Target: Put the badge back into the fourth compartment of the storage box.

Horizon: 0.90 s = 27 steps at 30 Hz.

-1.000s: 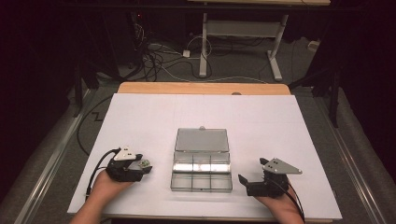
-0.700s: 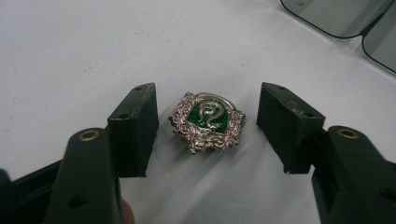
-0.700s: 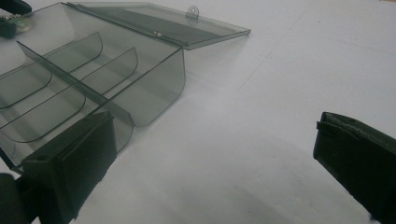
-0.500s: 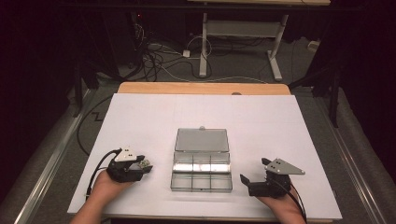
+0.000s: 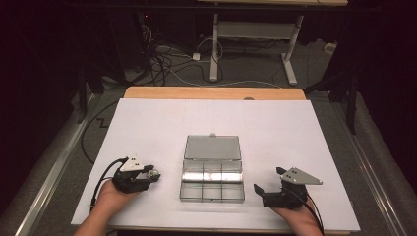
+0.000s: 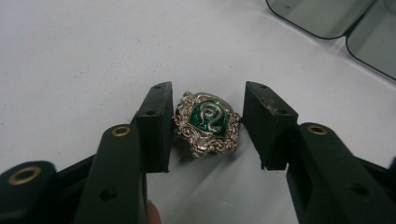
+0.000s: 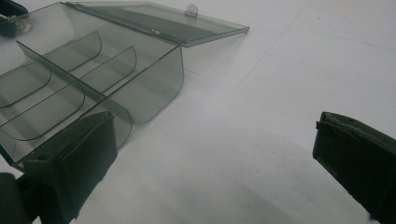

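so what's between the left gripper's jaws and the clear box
Bare white table, as the high view shows. The left gripper, its jaws just closing, has the silver-and-green ring between them, beside the open clear box.

Left hand-held gripper jaws have closed around the brooch, seemingly untouched.

One clear plastic compartment box lies open at the centre of the frame, with six compartments in two rows of three. One green-and-silver crest ring. Two grippers, lower left and lower right. One table.

Lab: floor cables, paper-covered table
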Motion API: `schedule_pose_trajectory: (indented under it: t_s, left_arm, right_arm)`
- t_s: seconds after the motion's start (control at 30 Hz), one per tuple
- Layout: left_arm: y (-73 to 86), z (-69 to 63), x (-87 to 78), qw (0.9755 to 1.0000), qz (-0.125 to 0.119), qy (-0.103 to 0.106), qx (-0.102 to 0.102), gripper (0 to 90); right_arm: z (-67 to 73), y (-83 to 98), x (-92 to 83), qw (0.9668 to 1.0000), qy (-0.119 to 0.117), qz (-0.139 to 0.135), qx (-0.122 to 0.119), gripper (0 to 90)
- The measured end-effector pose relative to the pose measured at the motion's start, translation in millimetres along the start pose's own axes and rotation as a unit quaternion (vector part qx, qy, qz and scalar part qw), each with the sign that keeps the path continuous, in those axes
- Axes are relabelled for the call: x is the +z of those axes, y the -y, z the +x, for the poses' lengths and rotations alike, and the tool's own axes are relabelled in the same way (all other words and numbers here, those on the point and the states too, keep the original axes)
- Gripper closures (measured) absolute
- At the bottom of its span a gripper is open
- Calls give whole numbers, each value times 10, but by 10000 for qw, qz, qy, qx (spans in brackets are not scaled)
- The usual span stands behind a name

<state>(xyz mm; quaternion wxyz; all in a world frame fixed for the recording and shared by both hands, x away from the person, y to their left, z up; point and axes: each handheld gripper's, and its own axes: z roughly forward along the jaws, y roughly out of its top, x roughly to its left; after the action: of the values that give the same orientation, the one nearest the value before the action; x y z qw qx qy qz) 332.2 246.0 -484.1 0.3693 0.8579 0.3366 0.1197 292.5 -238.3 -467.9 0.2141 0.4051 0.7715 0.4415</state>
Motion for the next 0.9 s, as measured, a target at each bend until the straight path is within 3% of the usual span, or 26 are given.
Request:
schedule_pose_trajectory:
  t_s: [0.03,0.07,0.4,0.43,0.47,0.53,0.6,0.9]
  left_arm:
    - [11,19,-28,9998,-156,35,-131,629]
    - [17,40,-45,9993,-252,121,-244,657]
    - [19,0,-87,9989,-432,134,-117,726]
    - [11,-1,-111,9978,-561,293,-179,776]
    - [-4,-24,-122,9977,-588,292,-140,827]
    - [-33,-96,-112,9982,-509,297,82,844]
    - [-64,-160,-102,9987,-402,175,268,850]
    - [-86,-197,-108,9990,-346,75,277,853]
  right_arm:
    - [-2,1,-1,10000,-2,0,-1,7]
    - [-3,1,-2,10000,-3,0,5,7]
    - [-3,0,-1,10000,-10,-1,0,9]
    - [-2,0,-1,10000,-10,0,0,9]
    - [-2,-1,0,10000,-9,0,-1,9]
    - [-1,-1,0,10000,-7,0,-2,9]
    - [0,-2,0,10000,-9,0,-8,10]
    - [-1,-2,-3,10000,-10,-7,-15,10]
